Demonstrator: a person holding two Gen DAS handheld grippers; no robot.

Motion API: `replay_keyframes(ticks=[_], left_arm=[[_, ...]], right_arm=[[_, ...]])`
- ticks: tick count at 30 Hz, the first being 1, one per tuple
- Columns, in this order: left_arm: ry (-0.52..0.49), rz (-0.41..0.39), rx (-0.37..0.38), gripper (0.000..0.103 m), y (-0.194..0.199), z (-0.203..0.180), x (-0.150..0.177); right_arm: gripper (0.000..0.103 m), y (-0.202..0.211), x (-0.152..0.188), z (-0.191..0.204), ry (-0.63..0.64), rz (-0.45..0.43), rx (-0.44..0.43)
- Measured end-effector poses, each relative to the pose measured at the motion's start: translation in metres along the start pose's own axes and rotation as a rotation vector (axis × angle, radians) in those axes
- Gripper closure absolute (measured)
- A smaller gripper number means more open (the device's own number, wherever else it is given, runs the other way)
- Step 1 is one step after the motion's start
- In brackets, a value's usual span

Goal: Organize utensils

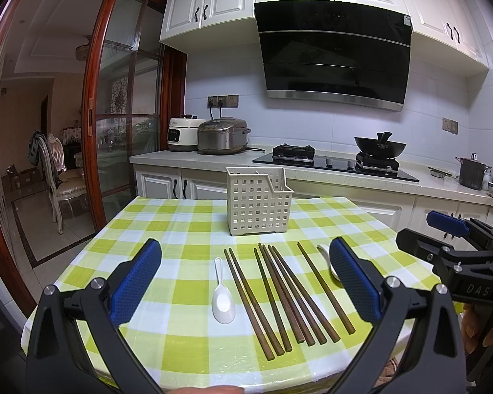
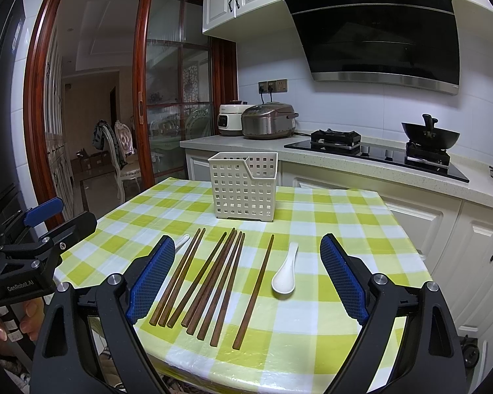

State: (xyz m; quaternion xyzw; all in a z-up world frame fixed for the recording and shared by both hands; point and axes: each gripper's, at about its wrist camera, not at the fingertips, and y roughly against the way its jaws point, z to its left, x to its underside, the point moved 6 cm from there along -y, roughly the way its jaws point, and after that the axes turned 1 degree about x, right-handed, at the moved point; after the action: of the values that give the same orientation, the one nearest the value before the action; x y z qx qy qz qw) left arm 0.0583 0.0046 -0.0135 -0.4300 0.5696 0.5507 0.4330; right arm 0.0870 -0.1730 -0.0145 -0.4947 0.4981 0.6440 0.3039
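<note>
Several dark wooden chopsticks [image 1: 279, 295] [image 2: 210, 282] lie side by side on the green-and-white checked table [image 1: 180, 229] [image 2: 328, 229]. One white spoon [image 1: 223, 295] [image 2: 180, 241] rests left of them, and a second white spoon [image 1: 327, 256] [image 2: 285, 274] lies to their right. Behind them stands a cream perforated utensil holder [image 1: 258, 205] [image 2: 245, 187]. My left gripper [image 1: 246, 272] hovers open above the near table edge, straddling the chopsticks. My right gripper [image 2: 248, 269] is open too, held over the chopsticks and right spoon. Nothing is between either pair of fingers.
Beyond the table runs a counter with two rice cookers [image 1: 213, 134] [image 2: 259, 121], a gas hob with a black wok [image 1: 379, 146] [image 2: 430, 136] and a steel pot [image 1: 473, 172]. A glass sliding door [image 1: 121, 98] opens at left. A hand [image 2: 13, 321] holds the left gripper.
</note>
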Motion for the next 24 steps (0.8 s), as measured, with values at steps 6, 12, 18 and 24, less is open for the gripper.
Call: replay_keyframes(ticks=[6,12,18,24], left_arm=[[0.001,0.003,0.002,0.004,-0.001,-0.001,0.001],[0.013,0.013,0.023,0.004,-0.004,-0.002,0.004],[0.027,0.086,0.031,0.004,-0.023,0.000,0.015],[0.075,0.173,0.003,0.004,-0.054,0.019,0.025]], right_arm=[[0.018,0.000,0.003,0.001,-0.005,0.006,-0.002],[0.018,-0.005,0.013,-0.001,-0.020,0.021,0.005],[0.018,-0.019,0.015,-0.016,-0.052,0.062,0.030],[0.018,-0.052,0.021,-0.032,-0.084,0.149,0.036]])
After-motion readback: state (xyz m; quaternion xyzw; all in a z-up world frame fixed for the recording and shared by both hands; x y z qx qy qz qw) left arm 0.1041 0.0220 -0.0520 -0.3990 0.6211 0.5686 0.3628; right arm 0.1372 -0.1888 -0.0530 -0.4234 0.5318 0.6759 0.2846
